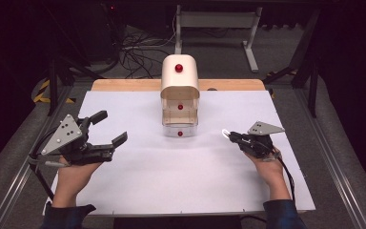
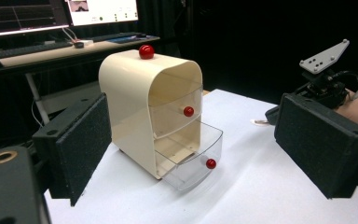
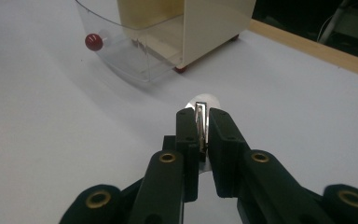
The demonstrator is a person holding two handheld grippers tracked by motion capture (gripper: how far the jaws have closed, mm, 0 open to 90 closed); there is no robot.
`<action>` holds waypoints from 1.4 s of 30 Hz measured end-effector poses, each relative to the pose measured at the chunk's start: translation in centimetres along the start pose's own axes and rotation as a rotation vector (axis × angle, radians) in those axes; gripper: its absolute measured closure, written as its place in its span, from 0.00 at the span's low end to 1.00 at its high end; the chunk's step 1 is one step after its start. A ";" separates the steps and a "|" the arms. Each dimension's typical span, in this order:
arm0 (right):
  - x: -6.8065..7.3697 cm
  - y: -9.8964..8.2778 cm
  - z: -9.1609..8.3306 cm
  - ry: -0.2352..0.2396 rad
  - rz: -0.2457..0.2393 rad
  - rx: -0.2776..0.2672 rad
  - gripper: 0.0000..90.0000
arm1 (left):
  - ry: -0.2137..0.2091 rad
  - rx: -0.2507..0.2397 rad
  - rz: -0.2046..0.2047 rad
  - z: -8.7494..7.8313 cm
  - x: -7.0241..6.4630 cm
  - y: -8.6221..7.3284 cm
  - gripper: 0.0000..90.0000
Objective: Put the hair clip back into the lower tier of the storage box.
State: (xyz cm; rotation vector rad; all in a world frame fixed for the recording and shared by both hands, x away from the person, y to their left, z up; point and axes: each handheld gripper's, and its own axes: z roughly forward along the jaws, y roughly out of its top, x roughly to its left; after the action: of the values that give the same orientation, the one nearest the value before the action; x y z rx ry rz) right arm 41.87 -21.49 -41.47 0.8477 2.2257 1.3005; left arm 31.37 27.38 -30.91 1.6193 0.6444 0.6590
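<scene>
We had the small metal clip (image 3: 200,122) pinched edge-on between our right gripper's (image 3: 199,119) fingers, just above the tabletop (image 1: 171,181) near the open bottom drawer (image 2: 193,163). Left gripper (image 1: 108,128) fingers stood wide, empty. That thin grip could slip, we judged.

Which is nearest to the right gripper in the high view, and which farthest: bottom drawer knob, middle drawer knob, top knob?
From the right gripper:
1. Bottom drawer knob, on the pulled-out clear drawer, to the gripper's left.
2. Middle drawer knob, higher on the cabinet front.
3. Top knob, on the cabinet's top, farthest back.
</scene>
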 end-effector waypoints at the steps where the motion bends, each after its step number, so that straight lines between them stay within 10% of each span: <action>1: 0.1 0.1 0.0 -0.001 -0.002 -0.009 0.93 | 0.001 -0.001 0.000 0.0 0.0 0.0 0.13; 42: 3.2 2.6 0.7 0.018 -0.038 -0.133 0.93 | -0.014 -0.004 -0.004 0.1 0.0 -0.1 0.13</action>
State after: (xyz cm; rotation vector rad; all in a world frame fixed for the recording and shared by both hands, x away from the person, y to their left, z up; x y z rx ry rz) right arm 40.80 -17.88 -39.72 0.7439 2.1304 1.4256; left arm 31.41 27.29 -31.01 1.6171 0.6355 0.6456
